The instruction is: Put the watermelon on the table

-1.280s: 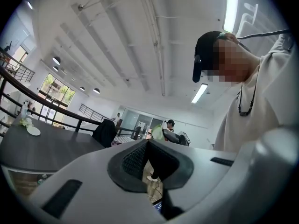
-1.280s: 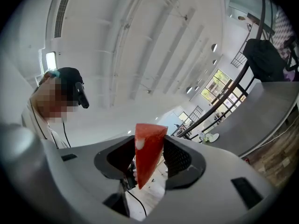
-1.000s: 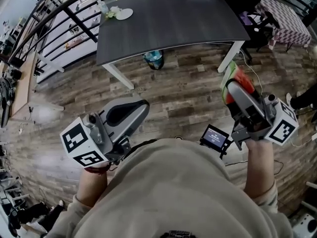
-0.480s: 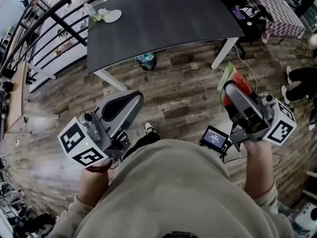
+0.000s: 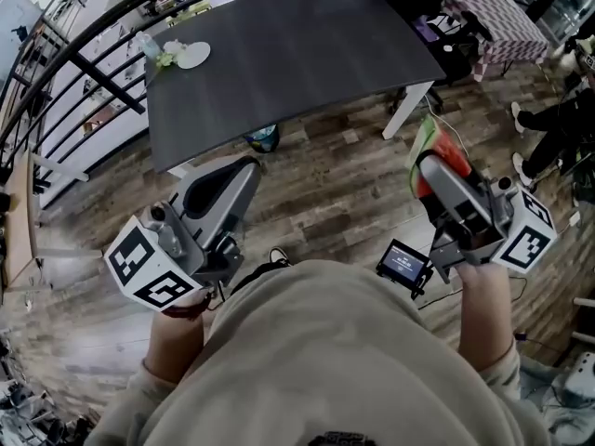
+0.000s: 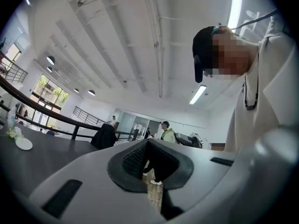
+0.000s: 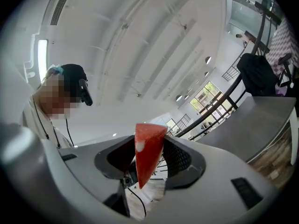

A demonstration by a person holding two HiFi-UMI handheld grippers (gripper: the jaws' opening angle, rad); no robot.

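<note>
A red watermelon slice (image 5: 439,147) with a green rind sits between the pads of my right gripper (image 5: 426,163), which is shut on it over the wooden floor, short of the table's near right corner. In the right gripper view the slice (image 7: 148,148) hangs point down. The dark grey table (image 5: 297,54) stretches across the top of the head view. My left gripper (image 5: 244,167) hovers near the table's front edge; its jaws are slightly parted with nothing between them (image 6: 148,160), and the floor shows through the gap.
A white plate (image 5: 192,55) and a small bottle with flowers (image 5: 153,49) sit at the table's far left corner. A teal bag (image 5: 263,138) lies under the table. Black railing (image 5: 84,63) runs at left. A seated person (image 5: 558,119) and a pink checked table (image 5: 493,12) are at right.
Both grippers have come closer to the table, which has shifted left and lower in the head view. The slice stays in the right gripper's grip.
</note>
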